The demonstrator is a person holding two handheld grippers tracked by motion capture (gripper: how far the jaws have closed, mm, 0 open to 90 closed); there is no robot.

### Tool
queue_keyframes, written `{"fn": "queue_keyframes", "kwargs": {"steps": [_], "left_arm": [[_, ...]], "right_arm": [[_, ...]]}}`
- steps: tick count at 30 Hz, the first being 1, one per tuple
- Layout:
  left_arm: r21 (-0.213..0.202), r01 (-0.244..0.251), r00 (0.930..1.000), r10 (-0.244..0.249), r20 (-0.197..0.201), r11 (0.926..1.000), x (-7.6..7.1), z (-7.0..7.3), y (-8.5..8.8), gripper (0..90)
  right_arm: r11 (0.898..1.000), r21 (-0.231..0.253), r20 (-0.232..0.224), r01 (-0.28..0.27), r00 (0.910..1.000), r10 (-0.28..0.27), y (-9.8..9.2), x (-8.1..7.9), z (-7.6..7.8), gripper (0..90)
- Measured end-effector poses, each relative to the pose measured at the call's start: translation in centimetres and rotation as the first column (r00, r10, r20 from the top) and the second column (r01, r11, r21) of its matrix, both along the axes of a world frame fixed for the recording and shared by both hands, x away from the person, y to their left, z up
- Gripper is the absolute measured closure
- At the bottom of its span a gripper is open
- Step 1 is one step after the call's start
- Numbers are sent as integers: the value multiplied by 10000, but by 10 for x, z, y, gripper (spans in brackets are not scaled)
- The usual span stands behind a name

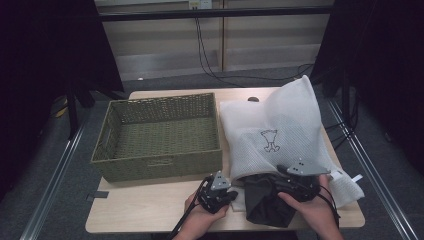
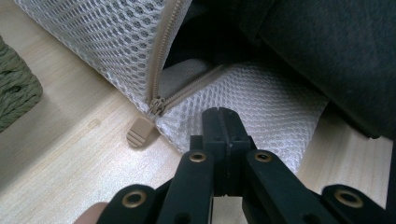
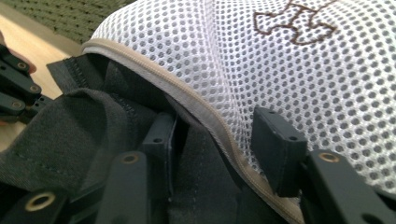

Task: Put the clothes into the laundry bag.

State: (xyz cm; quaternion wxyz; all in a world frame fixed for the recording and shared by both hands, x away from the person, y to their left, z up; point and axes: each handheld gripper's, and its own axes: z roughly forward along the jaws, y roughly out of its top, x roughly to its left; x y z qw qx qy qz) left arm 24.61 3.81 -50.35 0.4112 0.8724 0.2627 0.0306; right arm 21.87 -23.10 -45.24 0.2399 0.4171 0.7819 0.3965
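A white mesh laundry bag with a small stitched figure lies on the right half of the table, its zipped mouth open toward me. A dark garment sticks out of that mouth onto the table. My left gripper is shut, and its tips rest against the bag's lower mesh layer beside the tan zipper pull. My right gripper is open. Its jaws stand astride the bag's upper zipper edge, one inside against the dark garment, one outside over the mesh.
A green woven basket stands empty on the left half of the wooden table, close to the left gripper. Bare tabletop runs along the front left. Cables hang down at the back wall, and metal rails flank the table.
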Motion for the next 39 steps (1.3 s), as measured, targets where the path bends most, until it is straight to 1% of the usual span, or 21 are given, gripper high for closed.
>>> {"fn": "queue_keyframes", "kwargs": {"steps": [2,4,5,8,11,13,15,17,21,23,25,26,29,30,31,33,34,35,36,38,39], "left_arm": [[-4,-9,10000,9,-3,10000,0,0,0,900],[-16,-21,10000,22,35,10000,0,0,0,900],[-17,-21,10000,21,32,10000,0,0,0,900],[-27,-19,10000,19,33,10000,0,0,0,900],[-15,9,10000,-9,28,10000,0,0,0,900],[-33,-16,10000,15,-38,10000,0,0,1,900],[-55,-15,9999,15,-102,10000,1,0,2,900],[-178,-39,9998,36,-171,9998,1,-1,2,900],[-156,-50,9999,47,-160,9999,1,-1,2,900],[-161,-35,9999,33,-139,9999,1,-1,2,900],[-175,-43,9999,40,-151,9998,1,-1,2,900],[-177,-41,9999,38,-160,9998,1,-1,2,900],[-181,-45,9999,42,-159,9998,1,-1,2,900],[-179,-43,9999,40,-152,9998,1,-1,2,900],[-180,-47,9999,44,-150,9998,1,-1,2,900],[-184,-50,9999,48,-147,9998,1,-1,2,900],[-178,-46,9999,43,-144,9998,1,-1,2,900],[-181,-55,9999,52,-139,9998,1,-1,2,900],[-169,-47,9999,45,-126,9998,1,-1,2,900],[-141,-19,9999,17,-113,9999,1,-1,2,900],[-139,-24,9999,22,-110,9999,1,-1,2,900]], "right_arm": [[9997,-232,79,-56,10000,57,2,0,0,509],[9998,-191,-2,36,10000,-36,1,0,0,523],[9997,-184,122,142,9998,-140,1,0,1,555],[9981,486,372,379,9985,-397,-5,-3,6,625],[9931,869,755,783,9935,-849,-12,-6,12,609],[9910,1288,898,364,9948,-482,-16,-9,16,549],[9841,1750,748,-297,9971,168,-22,-13,20,526],[9765,2111,804,-439,9964,274,-31,-19,24,612],[9514,3078,743,91,9967,-336,-52,-24,27,836],[9559,2934,590,134,9977,-321,-52,-23,25,895],[9682,2500,449,-127,9990,15,-44,-23,21,898],[9786,2055,631,-111,9980,-19,-38,-24,20,845],[9913,1306,1295,166,9910,-337,-28,-24,20,608],[9946,984,1367,332,9895,-465,-24,-23,20,544],[9970,689,1377,357,9895,-449,-22,-21,19,501],[9995,158,999,256,9946,-271,-17,-16,14,384],[9997,-152,861,174,9962,-161,-14,-14,10,370],[9986,-403,952,346,9950,-307,-12,-15,8,392],[9978,-427,1123,514,9926,-463,-10,-15,8,435],[9957,-32,1495,929,9845,-914,-11,-14,11,572],[9948,207,1538,1000,9828,-1020,-12,-13,12,631]]}}
